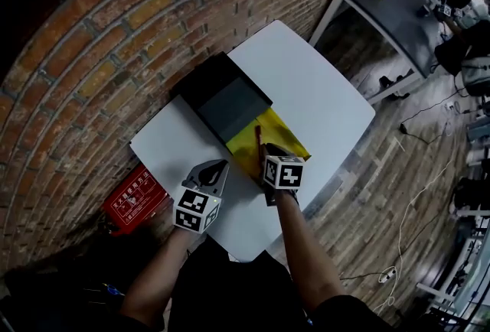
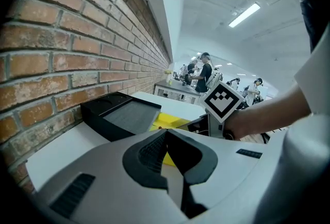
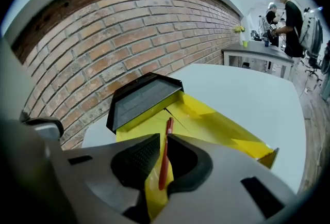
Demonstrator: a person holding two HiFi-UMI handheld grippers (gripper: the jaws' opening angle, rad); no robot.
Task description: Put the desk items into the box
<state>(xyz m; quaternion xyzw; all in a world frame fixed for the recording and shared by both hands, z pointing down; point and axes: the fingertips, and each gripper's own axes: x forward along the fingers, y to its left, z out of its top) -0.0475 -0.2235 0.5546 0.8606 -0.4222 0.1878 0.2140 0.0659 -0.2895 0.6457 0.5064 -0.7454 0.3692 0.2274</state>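
On the white table (image 1: 321,93) lies an open box, yellow inside (image 1: 243,145), with its black part (image 1: 226,97) toward the brick wall. My right gripper (image 1: 264,148) hangs over the yellow part and is shut on a red pen (image 3: 165,156), which points toward the black part (image 3: 144,96). The pen's tip (image 1: 258,131) shows above the yellow lining (image 3: 206,120). My left gripper (image 1: 220,166) is at the table's near left, beside the box, with its jaws together and nothing in them. In the left gripper view the left gripper (image 2: 166,132) faces the black part (image 2: 121,114).
A brick wall (image 1: 115,40) runs along the table's far side. A red case (image 1: 136,199) lies on the floor to the left of the table. A grey table (image 1: 390,17) stands at the far right, with people beyond it. Cables (image 1: 413,200) trail over the wooden floor.
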